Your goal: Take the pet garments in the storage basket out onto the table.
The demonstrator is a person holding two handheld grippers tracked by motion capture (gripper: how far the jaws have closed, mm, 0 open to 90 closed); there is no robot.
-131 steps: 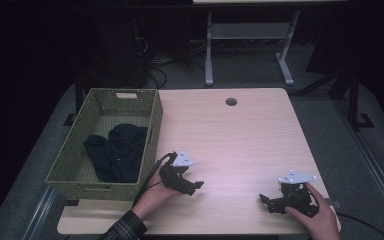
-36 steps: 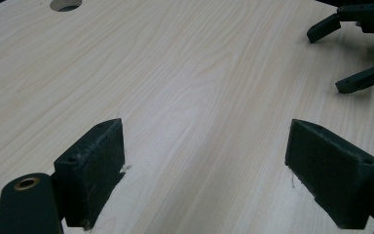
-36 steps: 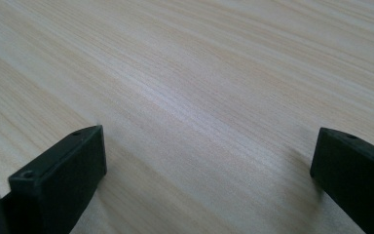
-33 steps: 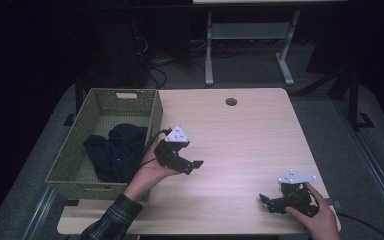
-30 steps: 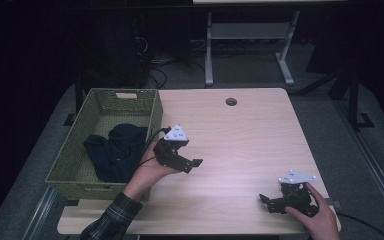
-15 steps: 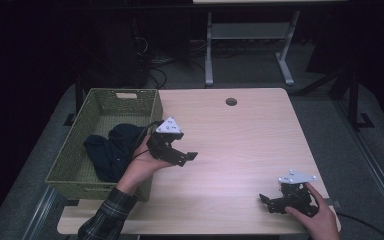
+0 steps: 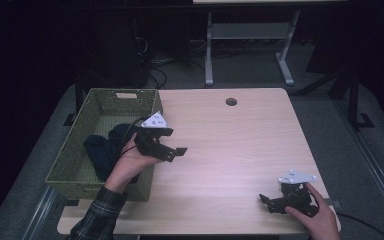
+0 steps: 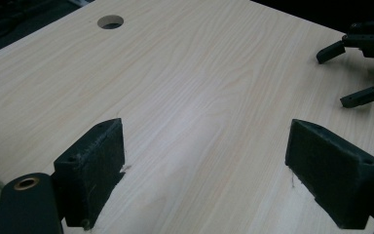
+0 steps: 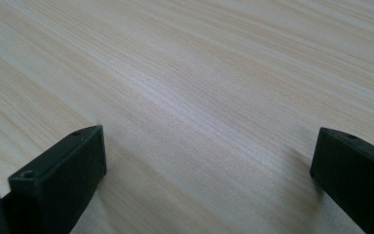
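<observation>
My left gripper (image 7: pixel 175 141) hangs open above the table, right beside the right rim of a green woven basket (image 7: pixel 69 150), jaws pointing right across the table. In the left gripper view the left gripper (image 8: pixel 204 165) has bare wood between its wide-apart jaws. A dark cloth (image 7: pixel 100 150) lies bunched inside the basket, partly hidden by the hand. My right gripper (image 7: pixel 269 202) rests open near the front right of the wooden table (image 7: pixel 240 150). The right gripper (image 9: pixel 204 161) holds nothing, with only tabletop between its jaws.
A round cable hole (image 7: pixel 231 101) sits at the table's far edge, and the cable hole (image 8: pixel 110 21) shows again in the left gripper view. The right gripper (image 8: pixel 365 63) appears far off there. A grey stand (image 7: pixel 245 40) is on the floor behind.
My left gripper has risen from the table's front and moved back and left, toward the basket's right rim. The right gripper has stayed in place.
</observation>
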